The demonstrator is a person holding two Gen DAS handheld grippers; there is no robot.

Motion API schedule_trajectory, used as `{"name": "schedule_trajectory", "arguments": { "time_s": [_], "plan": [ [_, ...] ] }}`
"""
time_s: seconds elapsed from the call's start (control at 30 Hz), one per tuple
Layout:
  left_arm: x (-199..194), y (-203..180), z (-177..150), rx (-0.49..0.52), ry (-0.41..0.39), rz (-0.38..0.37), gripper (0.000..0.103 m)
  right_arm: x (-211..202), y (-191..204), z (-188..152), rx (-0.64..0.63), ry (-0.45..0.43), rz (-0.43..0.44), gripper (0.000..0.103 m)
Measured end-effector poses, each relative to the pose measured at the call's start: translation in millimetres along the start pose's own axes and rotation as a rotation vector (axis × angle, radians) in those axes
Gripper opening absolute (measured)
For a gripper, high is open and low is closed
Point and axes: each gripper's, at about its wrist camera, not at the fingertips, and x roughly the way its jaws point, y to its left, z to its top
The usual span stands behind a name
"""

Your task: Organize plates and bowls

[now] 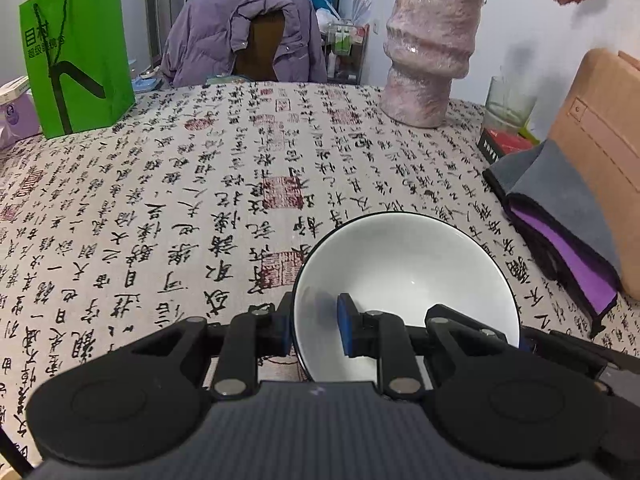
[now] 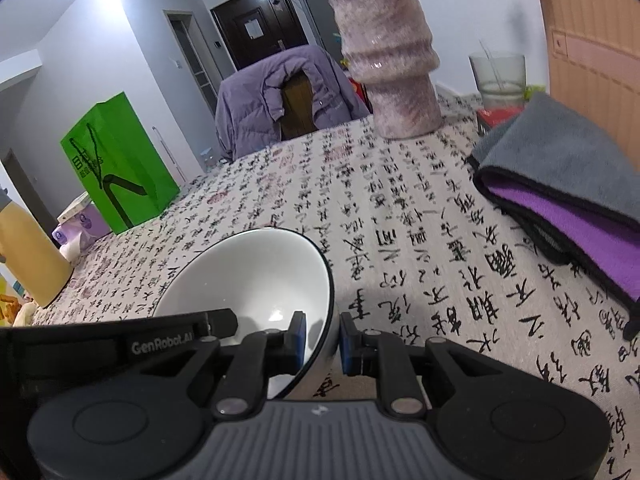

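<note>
A white bowl [image 1: 408, 280] with a thin dark rim sits at the near edge of the table [image 1: 200, 184], which is covered in a cloth printed with black calligraphy and red seals. Both tongs are clamped on it from opposite sides. The left tongs [image 1: 314, 330] pinch the bowl's left wall, one blue pad inside and the other finger outside. The right tongs [image 2: 322, 340] pinch its right wall the same way, one pad inside the bowl and one outside. Whether the bowl's base touches the cloth cannot be told, since the tongs hide it. To the right of the bowl lies a folded grey and purple cloth [image 1: 560, 216]. At the far right stands a pink vase [image 1: 428, 52] with dried flowers, with a glass [image 1: 510, 102] to its right. At the far left stands a green bag [image 1: 76, 52]. Behind the table, a purple jacket [image 1: 244, 36] hangs over a chair.
</note>
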Motion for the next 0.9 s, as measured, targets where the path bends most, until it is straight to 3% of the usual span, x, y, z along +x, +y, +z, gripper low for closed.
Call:
{"name": "schedule_trajectory", "arguments": {
  "time_s": [0.9],
  "plan": [
    [-60, 25, -6, -0.016, -0.118, 0.013, 0.022, -40, 47, 7, -0.052, -0.099, 0.033, 0.017]
  ]
}}
